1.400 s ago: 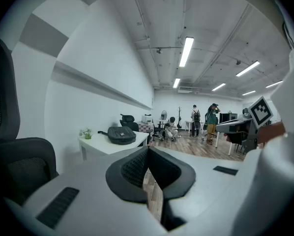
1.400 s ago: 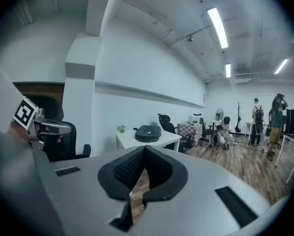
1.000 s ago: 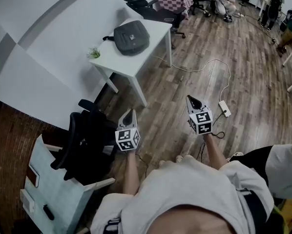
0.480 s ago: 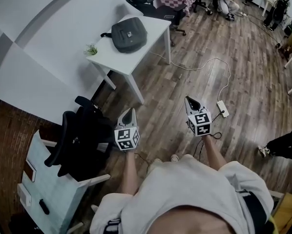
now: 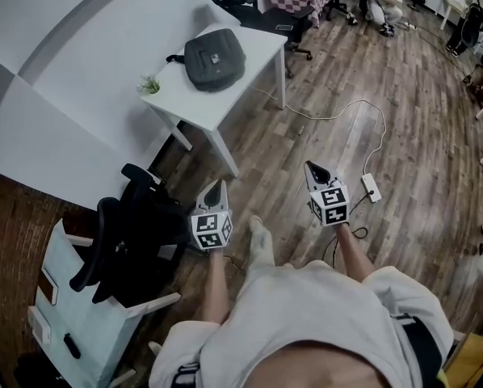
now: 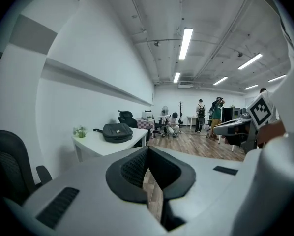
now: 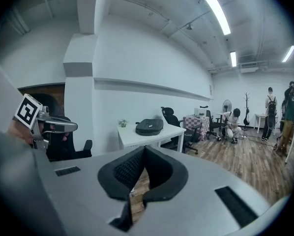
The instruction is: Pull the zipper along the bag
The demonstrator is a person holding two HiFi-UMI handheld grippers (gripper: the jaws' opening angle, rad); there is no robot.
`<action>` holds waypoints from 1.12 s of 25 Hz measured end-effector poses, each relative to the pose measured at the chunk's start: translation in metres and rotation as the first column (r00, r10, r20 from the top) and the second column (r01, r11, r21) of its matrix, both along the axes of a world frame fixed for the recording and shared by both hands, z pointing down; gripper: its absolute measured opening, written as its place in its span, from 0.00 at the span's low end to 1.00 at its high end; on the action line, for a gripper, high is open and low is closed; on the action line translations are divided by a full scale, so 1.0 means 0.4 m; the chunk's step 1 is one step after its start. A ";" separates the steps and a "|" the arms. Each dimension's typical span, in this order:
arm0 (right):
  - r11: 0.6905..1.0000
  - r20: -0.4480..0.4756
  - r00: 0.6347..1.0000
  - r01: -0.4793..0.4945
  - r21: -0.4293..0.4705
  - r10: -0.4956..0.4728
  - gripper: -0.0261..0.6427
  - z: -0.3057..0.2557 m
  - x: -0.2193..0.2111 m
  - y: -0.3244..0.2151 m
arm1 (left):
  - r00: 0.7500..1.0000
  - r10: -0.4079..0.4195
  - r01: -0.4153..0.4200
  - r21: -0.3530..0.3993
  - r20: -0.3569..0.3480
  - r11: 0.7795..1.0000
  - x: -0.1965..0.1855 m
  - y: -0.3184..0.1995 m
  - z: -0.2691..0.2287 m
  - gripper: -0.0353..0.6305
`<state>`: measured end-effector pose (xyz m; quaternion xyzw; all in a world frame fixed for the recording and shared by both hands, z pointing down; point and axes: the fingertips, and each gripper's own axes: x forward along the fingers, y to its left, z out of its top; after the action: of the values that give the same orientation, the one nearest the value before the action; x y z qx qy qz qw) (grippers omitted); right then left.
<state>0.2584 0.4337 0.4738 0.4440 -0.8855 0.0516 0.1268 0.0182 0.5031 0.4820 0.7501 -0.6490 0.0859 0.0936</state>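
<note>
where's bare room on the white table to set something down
The table is bare between the bag and its near edge, and in a strip between the bag and the end toward the office chair. Tightest by the wall, where the small plant stands near the bag's strap.

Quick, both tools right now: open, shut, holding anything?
Left tool: shut, nothing between its jaws.
Right tool: shut, empty; the bag lies on the table ahead.

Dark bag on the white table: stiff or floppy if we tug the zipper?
Probably floppy: the bag lies low and slumped, with rounded edges. It may also slide: it rests loose on the smooth white table, nothing pinning it.
</note>
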 end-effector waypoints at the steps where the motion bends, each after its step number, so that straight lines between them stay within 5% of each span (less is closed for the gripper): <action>1: 1.000 -0.002 1.000 0.003 0.001 -0.003 0.06 0.003 -0.010 -0.023 | 1.000 0.007 -0.007 0.000 0.001 1.000 -0.003 -0.026 0.005 0.09; 19: 0.999 -0.065 0.997 -0.027 0.029 0.029 0.06 -0.049 -0.301 -0.613 | 0.993 0.114 -0.112 0.054 -0.037 0.992 -0.231 -0.726 -0.034 0.09; 28: 0.997 -0.070 0.994 -0.080 0.015 0.081 0.06 -0.022 -0.382 -0.823 | 0.983 0.183 -0.182 0.049 -0.014 0.982 -0.318 -0.974 -0.027 0.09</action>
<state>0.1057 0.1043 0.4651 0.4818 -0.8621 0.0356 0.1530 -0.1089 0.1137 0.4713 0.8091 -0.5786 0.0717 0.0734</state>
